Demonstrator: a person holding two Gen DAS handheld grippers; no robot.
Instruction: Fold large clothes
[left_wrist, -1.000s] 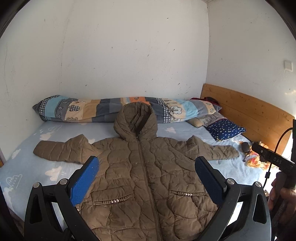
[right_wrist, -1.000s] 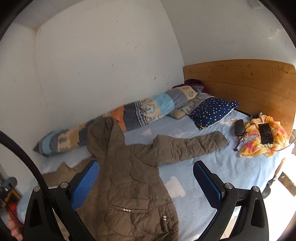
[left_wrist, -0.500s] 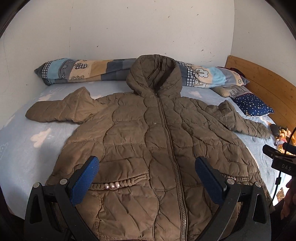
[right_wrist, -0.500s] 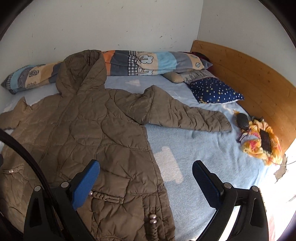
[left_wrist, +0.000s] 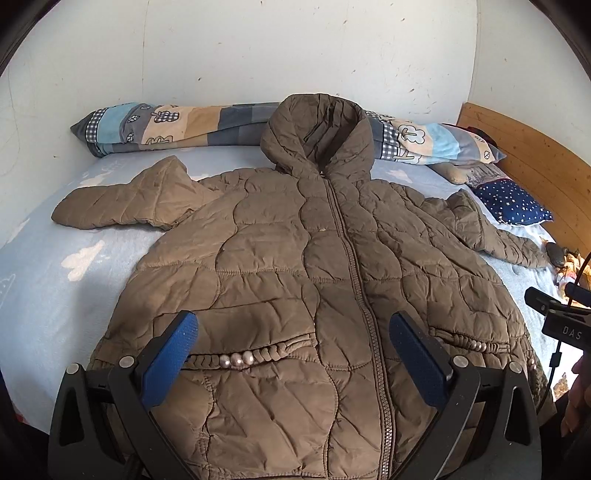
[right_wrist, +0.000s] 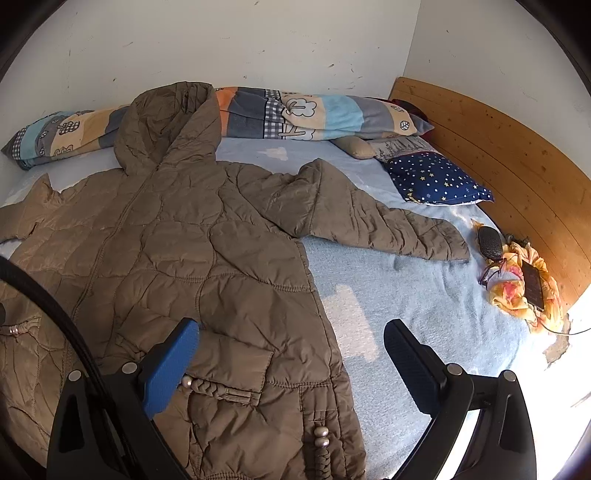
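Jacket (left_wrist: 314, 280), brown, quilted and hooded, lies flat and zipped on the blue bed (left_wrist: 55, 280), hood at the far side, both sleeves spread outward. Folding appears not yet begun. The left claw (left_wrist: 293, 354) hovers wide open above the near hem; the right claw (right_wrist: 291, 362) hovers open over the jacket's right edge. A likely next move is gripping a sleeve (right_wrist: 369, 221) and carrying it across the body.

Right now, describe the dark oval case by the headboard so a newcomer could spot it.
Start at the wooden headboard along the right side of the bed. Follow it down past the navy star-print pillow to just beyond the coat's right sleeve cuff. The dark oval case lies there beside the yellow floral cloth; unlike the flat black rectangular device on that cloth, it is rounded and textured.
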